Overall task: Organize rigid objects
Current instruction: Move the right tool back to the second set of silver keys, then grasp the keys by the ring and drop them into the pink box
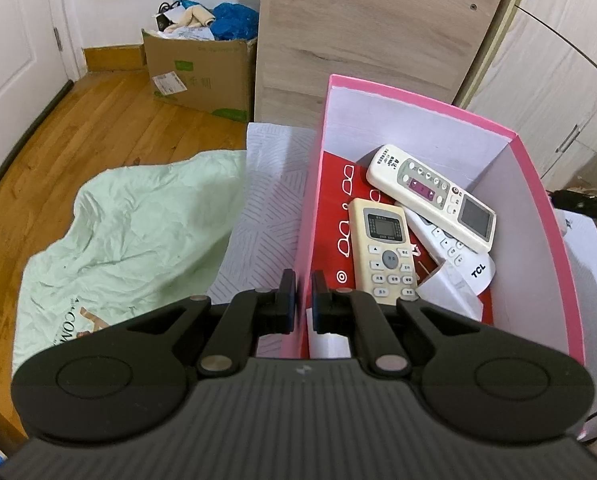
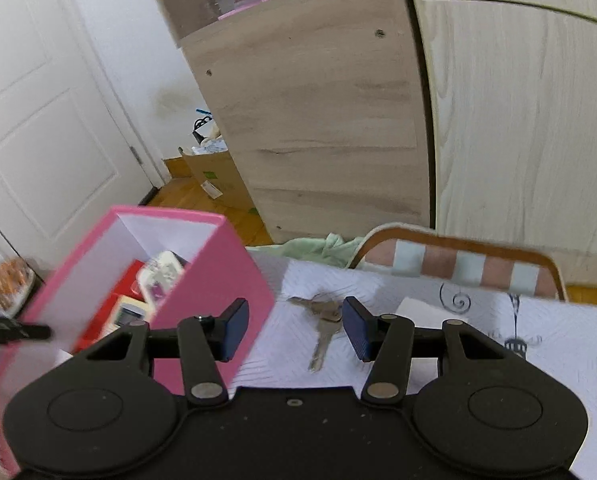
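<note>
A pink box (image 1: 538, 184) with white inner walls stands on the white patterned cloth (image 1: 258, 216). Inside lie a cream remote (image 1: 386, 248), a white remote (image 1: 430, 192) and a TCL remote (image 1: 470, 264) over a red card. My left gripper (image 1: 303, 300) is shut on the box's left wall near its front corner. In the right wrist view the box (image 2: 218, 280) is at the left. My right gripper (image 2: 294, 328) is open, and a bunch of keys (image 2: 322, 320) lies on the cloth between its fingers.
A green sheet (image 1: 130, 240) lies left of the box. A cardboard box (image 1: 198, 72) of clutter stands on the wooden floor by a wooden cabinet (image 1: 362, 40). A striped cushion (image 2: 458, 268) sits behind the keys. White doors (image 2: 38, 140) stand to the left.
</note>
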